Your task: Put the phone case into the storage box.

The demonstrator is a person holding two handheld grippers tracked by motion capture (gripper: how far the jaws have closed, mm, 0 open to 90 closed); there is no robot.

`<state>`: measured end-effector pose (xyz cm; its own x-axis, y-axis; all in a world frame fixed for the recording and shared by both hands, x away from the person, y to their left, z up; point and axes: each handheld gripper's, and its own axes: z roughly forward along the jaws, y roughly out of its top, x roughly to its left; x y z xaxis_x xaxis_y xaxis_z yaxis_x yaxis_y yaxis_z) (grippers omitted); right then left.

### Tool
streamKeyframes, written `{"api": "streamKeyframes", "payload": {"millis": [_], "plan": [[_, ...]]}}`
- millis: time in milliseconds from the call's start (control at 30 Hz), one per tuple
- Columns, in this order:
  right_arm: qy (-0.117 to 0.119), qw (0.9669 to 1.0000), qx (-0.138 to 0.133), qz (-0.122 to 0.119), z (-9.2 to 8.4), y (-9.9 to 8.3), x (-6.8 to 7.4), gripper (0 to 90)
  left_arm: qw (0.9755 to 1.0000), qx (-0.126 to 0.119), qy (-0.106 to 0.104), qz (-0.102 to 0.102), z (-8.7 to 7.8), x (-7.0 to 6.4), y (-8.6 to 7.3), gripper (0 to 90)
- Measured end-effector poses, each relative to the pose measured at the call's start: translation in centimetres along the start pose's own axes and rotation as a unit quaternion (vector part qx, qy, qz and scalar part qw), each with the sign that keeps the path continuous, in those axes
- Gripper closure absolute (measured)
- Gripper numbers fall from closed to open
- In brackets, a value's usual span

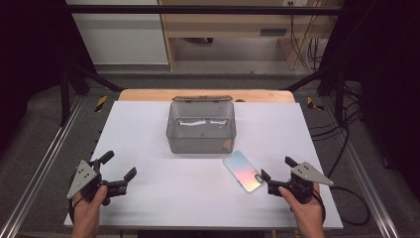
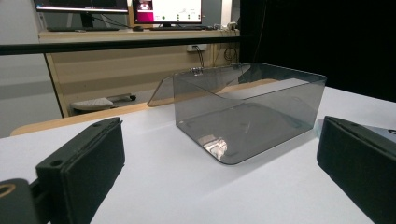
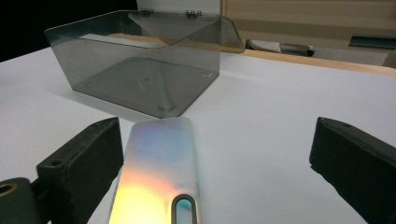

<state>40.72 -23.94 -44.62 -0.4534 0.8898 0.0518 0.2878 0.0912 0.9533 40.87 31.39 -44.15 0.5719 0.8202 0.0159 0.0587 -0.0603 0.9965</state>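
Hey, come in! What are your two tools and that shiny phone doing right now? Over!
Both tools open: left tool over bare table, right tool at the phone. Phone flat on white table, not gripped. Open clear box beyond, nothing blocking.

Glossy iridescent phone case (image 3: pixel 159 172); clear smoky plastic box (image 1: pixel 200 127)

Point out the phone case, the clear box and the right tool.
phone case (image 1: pixel 242 171), high view, middle of its iridescent back.
clear box (image 1: pixel 200 144), high view, its near wall.
right tool (image 1: pixel 277 168), high view, midway between its open jaws.
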Motion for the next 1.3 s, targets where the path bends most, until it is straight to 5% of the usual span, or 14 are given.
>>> {"api": "streamKeyframes", "payload": {"millis": [233, 733, 1300], "plan": [[-0.008, 0.9997, 0.023, -0.002, 0.5, 0.3, 1.1, 4.3, 1.0, 0.003, -0.001, 0.003, 0.1, -0.1, 0.0, 1.2], [0.019, 0.9959, 0.088, -0.009, 1.4, 0.6, 2.5, 5.7, 0.9999, 0.007, -0.003, 0.007, 0.2, -0.3, 0.0, 1.2], [0.039, 0.9815, 0.185, -0.03, 2.8, -0.4, 3.7, 5.6, 0.9998, 0.014, -0.006, 0.012, 0.3, -0.5, -0.1, 1.2]]}}
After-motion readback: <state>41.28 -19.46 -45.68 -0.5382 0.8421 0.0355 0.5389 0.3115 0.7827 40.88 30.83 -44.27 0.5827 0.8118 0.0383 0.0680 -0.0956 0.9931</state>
